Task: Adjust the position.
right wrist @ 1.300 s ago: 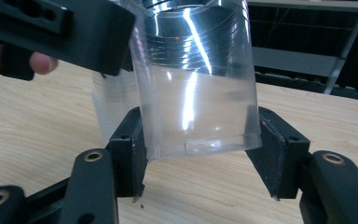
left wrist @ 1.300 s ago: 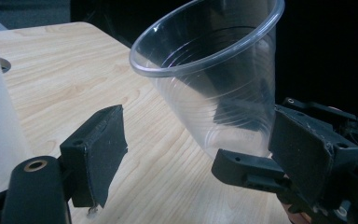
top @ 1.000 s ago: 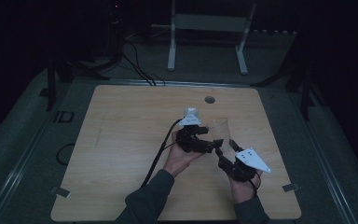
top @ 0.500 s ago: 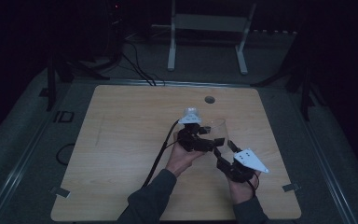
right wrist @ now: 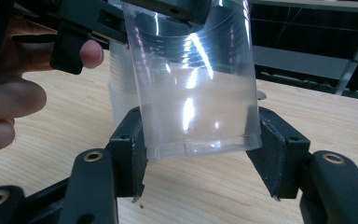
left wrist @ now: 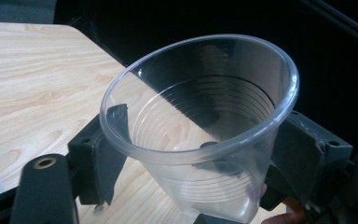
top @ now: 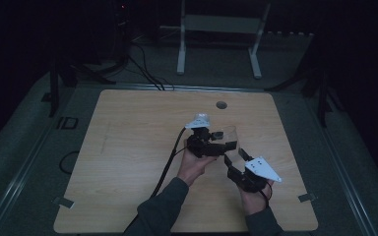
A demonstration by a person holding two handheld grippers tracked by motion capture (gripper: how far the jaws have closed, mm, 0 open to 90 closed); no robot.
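Observation:
A clear plastic cup [top: 229, 133] is held in the air, tilted, over the middle of the wooden table [top: 128, 147]. My left gripper [top: 225, 143] is shut on it. In the left gripper view the cup [left wrist: 200, 140] opens toward the camera, with a jaw pressed on each side of its wall. My right gripper [top: 237, 156] comes up from the near right. Its jaws stand on both sides of the cup's base [right wrist: 200, 135] and touch it. The person's left-hand fingers [right wrist: 9, 98] show at the left of the right gripper view.
A stack of clear cups [right wrist: 116, 98] stands on the table just behind the held cup. A small dark hole [top: 221, 104] sits near the table's far edge. A black cable [top: 170, 157] trails from the left gripper toward the front edge. A pale metal stand [top: 219, 24] rises beyond the table.
Both hands have shifted only slightly. The cup stays between the two grippers.

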